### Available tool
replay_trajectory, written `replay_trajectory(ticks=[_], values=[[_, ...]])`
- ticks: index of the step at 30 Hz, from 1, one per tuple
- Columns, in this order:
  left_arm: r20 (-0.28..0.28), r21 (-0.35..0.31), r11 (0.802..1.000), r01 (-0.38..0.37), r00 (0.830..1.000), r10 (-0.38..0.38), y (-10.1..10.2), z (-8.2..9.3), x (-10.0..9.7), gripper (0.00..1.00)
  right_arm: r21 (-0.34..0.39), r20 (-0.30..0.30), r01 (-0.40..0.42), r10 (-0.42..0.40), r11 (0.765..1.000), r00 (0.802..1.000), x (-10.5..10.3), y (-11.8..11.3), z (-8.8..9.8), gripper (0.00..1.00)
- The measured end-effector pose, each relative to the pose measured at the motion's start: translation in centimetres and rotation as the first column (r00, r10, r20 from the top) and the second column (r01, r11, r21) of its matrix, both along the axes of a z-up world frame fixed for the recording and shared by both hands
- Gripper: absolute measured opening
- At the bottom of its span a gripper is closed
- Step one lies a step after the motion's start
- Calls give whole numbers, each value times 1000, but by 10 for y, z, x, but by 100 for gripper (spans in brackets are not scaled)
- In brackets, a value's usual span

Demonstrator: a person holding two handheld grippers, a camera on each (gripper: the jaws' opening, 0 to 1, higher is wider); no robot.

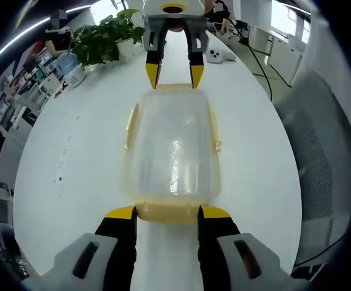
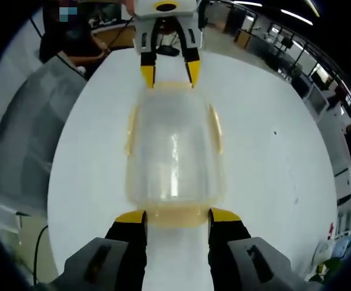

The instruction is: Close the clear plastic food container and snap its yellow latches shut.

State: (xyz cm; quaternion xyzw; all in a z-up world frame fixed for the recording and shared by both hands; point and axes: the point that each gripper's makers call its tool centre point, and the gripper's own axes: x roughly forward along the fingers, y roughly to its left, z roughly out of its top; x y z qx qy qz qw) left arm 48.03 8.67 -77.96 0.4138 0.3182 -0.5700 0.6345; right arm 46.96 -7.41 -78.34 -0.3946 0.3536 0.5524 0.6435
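Near: left tool (image 1: 166, 212) spread apart, tips bracketing the near end latch (image 1: 168, 211) of the clear container (image 1: 172, 151), lid on, mid white bench (image 1: 72, 151). Far: right tool (image 1: 175, 74) likewise apart at the opposite latch (image 1: 174, 88). Likely risk: uneven pressing, skidding the light container. Both held low, level, facing each other.

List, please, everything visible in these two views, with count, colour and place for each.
food container: one, clear with yellow latches, lid on, centre of the table, between the two grippers.
table: one, white, under the container.
potted plant: one, green, far end of the table in the left gripper view.
chair: one, grey mesh, beside the table.
left gripper: yellow tips at one short end's latch, jaws apart.
right gripper: yellow tips at the opposite latch, jaws apart.
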Motion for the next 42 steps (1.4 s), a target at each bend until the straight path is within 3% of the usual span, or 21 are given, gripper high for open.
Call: replay_trajectory(ticks=[13, 29, 42], values=[[-15, -8, 1000, 4, 1000, -4, -9, -5, -1, 39, -6, -26, 7, -7, 1000, 1000, 0, -9, -8, 38], [-32, -23, 1000, -2, 999, 1, -6, -14, 6, 39, -6, -51, 16, -16, 1000, 999, 5, -7, -15, 38], [-76, -31, 1000, -4, 997, 1, -6, -19, 5, 39, -3, -84, 18, -18, 1000, 996, 3, -7, -17, 38]])
